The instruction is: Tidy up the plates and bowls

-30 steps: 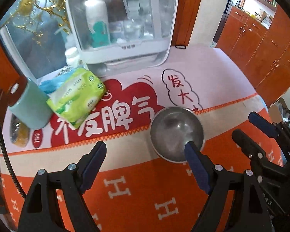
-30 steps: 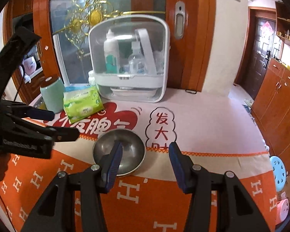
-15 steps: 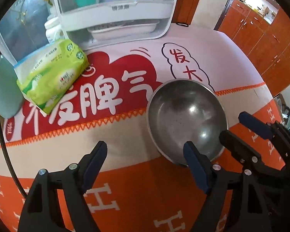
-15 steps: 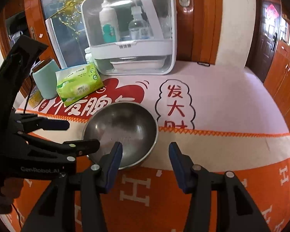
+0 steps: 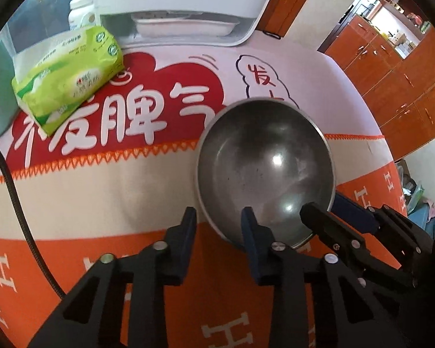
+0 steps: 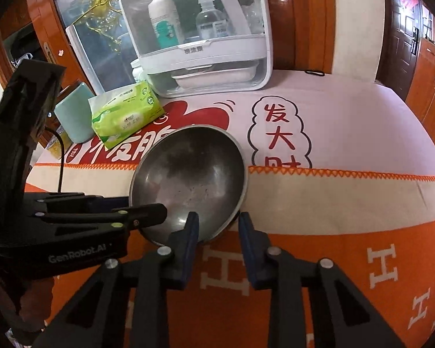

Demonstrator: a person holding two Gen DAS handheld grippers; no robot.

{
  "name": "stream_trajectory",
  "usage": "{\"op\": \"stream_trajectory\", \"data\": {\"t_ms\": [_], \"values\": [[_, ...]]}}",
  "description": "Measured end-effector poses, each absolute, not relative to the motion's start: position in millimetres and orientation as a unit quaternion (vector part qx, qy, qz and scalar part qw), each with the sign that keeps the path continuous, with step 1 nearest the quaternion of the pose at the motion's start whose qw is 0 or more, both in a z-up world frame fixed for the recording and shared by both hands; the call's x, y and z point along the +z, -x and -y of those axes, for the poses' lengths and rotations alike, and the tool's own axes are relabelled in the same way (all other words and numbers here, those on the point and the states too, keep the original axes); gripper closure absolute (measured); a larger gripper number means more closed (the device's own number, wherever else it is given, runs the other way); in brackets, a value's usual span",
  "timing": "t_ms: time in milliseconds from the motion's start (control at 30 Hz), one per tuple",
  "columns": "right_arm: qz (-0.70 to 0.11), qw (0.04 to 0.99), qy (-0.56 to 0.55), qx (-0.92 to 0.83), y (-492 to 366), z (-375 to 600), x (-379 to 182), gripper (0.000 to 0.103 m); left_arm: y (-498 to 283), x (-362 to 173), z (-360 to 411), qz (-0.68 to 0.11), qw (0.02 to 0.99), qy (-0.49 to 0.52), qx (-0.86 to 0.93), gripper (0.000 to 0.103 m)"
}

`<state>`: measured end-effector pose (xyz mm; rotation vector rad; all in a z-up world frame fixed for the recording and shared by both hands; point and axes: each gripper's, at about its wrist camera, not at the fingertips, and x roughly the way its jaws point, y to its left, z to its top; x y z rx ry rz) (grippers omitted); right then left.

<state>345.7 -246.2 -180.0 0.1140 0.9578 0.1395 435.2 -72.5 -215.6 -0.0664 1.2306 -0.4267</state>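
Note:
A steel bowl [image 5: 265, 165] [image 6: 188, 174] sits on the orange and cream tablecloth. My left gripper [image 5: 217, 221] straddles its near left rim, one fingertip [image 5: 248, 226] inside the bowl and the other outside. The jaws are closing, and a thin gap still shows beside the rim. My right gripper [image 6: 217, 223] straddles the near right rim the same way, with one fingertip [image 6: 192, 226] inside. Its jaws are also closing with the rim between them. Each gripper shows in the other's view, the right gripper [image 5: 327, 217] at the right of the left wrist view and the left gripper [image 6: 124, 206] at the left of the right wrist view.
A white lidded storage box [image 6: 200, 46] with bottles and a white dish stands at the back. A green tissue pack [image 5: 69, 78] [image 6: 124, 113] and a pale green cup [image 6: 72, 116] lie at the back left. A black cable [image 5: 17, 203] runs along the left. Wooden cabinets [image 5: 406, 66] stand at the right.
Both grippers have come down onto the bowl, and their jaws have narrowed from wide apart to close around its near rim. The bowl has stayed in place.

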Motion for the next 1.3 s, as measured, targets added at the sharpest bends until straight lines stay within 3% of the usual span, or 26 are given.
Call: {"op": "stream_trajectory", "data": {"t_ms": [67,200,633,1300], "values": [[-0.463,0.882,-0.055,0.068,-344,244,-180,0.081,-433,-218,72,-0.575,0.795,0.031,-0.19,0.083],[-0.473,0.877,-0.056,0.067,-339,242,-179,0.085,-426,-221,71,-0.578,0.796,0.025,-0.176,0.086],[-0.497,0.859,-0.073,0.097,-306,225,-157,0.086,-382,-197,46,-0.597,0.785,0.054,-0.154,0.086],[-0.488,0.864,-0.061,0.109,-186,215,-94,0.086,-245,-121,34,-0.57,0.801,0.048,-0.174,0.086]]}}
